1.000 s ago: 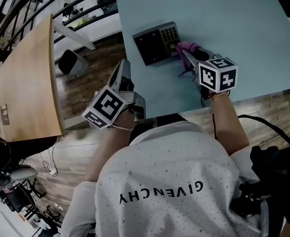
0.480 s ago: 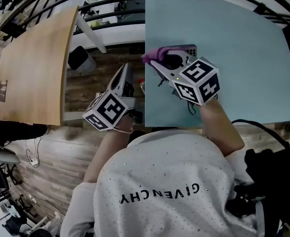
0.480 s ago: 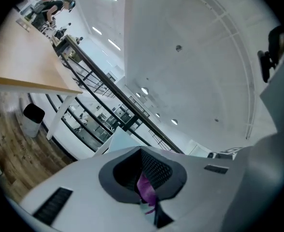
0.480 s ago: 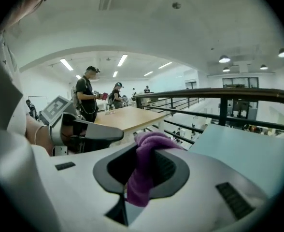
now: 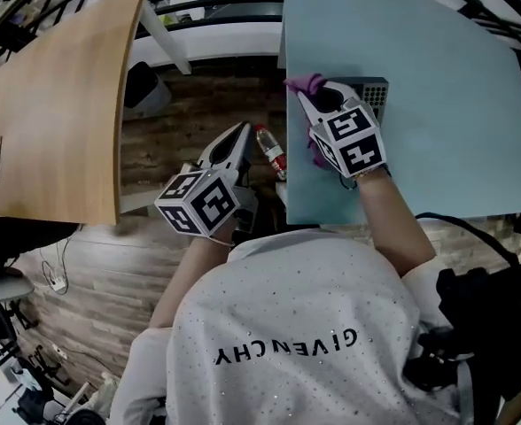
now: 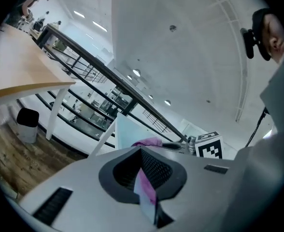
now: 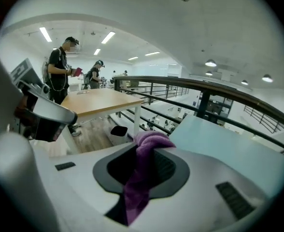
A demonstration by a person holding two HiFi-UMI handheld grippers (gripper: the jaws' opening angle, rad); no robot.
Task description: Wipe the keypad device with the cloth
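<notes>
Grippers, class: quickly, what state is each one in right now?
Left gripper: shut, holding nothing identifiable.
Right gripper: shut on the purple cloth.

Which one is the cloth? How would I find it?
Find the big light blue table. Near its left edge, by a dark grey keypad device, the right hand-held gripper pinches the cloth in its jaws. It is the only soft purple thing there; its neighbours are hard and grey or white.
</notes>
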